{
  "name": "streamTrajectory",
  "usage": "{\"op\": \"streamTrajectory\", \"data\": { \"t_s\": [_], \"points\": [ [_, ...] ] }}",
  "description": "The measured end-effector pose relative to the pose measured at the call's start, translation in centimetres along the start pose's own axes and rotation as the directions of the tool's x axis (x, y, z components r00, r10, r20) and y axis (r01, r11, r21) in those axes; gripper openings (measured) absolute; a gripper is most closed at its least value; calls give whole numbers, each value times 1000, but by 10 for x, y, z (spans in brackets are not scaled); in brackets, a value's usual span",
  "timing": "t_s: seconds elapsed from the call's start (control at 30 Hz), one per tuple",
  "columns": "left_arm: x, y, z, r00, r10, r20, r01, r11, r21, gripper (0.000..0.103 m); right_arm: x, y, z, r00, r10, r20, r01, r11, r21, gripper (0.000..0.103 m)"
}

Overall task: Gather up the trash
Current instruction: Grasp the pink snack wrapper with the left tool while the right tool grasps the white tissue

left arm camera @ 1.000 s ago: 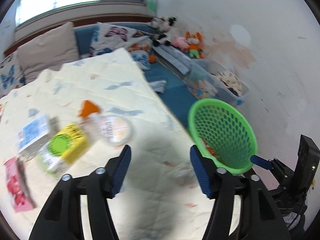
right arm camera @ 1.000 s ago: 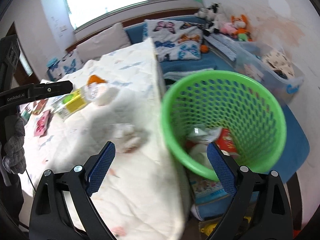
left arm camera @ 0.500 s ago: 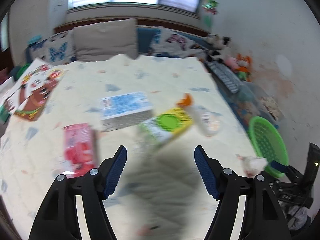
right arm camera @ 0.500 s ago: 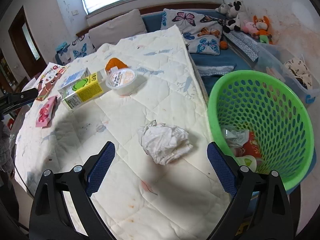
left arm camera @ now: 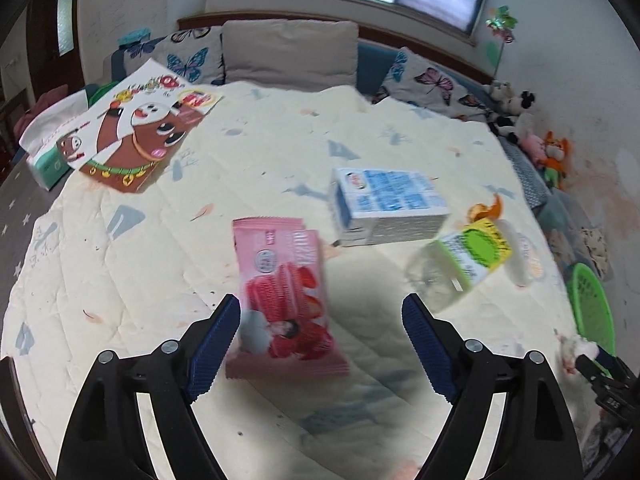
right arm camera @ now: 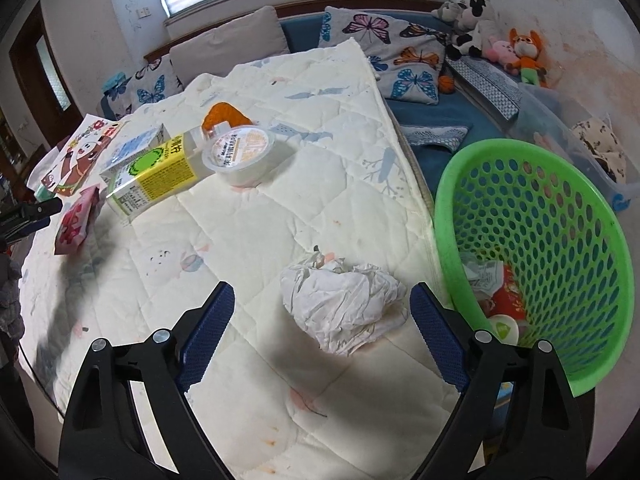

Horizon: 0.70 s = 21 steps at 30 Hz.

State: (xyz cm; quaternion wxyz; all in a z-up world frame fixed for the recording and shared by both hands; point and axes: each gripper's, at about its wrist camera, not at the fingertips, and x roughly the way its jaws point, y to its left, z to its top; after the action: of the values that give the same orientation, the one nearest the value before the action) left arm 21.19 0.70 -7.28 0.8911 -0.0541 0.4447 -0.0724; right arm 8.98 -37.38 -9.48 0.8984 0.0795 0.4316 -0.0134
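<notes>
My left gripper point(left arm camera: 320, 344) is open and empty, just short of a pink snack wrapper point(left arm camera: 280, 292) lying on the quilted table point(left arm camera: 120, 272). Beyond it lie a blue and white carton point(left arm camera: 384, 204) and a yellow-green drink carton point(left arm camera: 468, 256). My right gripper point(right arm camera: 318, 320) is open and empty, with a crumpled white tissue point(right arm camera: 340, 304) between its fingertips on the table. A green mesh basket point(right arm camera: 560, 240) with some trash inside stands off the table's right edge. A sealed plastic cup point(right arm camera: 240, 152) and the drink carton point(right arm camera: 152, 176) lie farther back.
A cartoon picture sheet point(left arm camera: 132, 132) rests on a tissue box point(left arm camera: 48, 152) at the table's far left. Pillows point(right arm camera: 400, 60) and soft toys point(right arm camera: 520, 48) line a blue bench behind. A clear storage bin point(right arm camera: 580, 140) sits behind the basket.
My left gripper swung left, away from the basket, and came close over the pink wrapper. My right gripper moved from the basket towards the crumpled tissue, now between its fingers.
</notes>
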Motion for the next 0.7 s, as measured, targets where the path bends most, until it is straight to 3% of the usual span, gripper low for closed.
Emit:
{"op": "streamTrajectory", "data": {
  "t_s": [0.5, 0.7],
  "points": [
    [51, 13, 4, 996, 50, -76, -52, 999, -16, 80, 12, -10, 1, 999, -34, -32, 34, 999, 15, 80],
    [59, 14, 4, 994, 59, -97, -61, 998, -16, 67, 16, -14, 0, 999, -35, -41, 36, 999, 31, 75]
  ]
}}
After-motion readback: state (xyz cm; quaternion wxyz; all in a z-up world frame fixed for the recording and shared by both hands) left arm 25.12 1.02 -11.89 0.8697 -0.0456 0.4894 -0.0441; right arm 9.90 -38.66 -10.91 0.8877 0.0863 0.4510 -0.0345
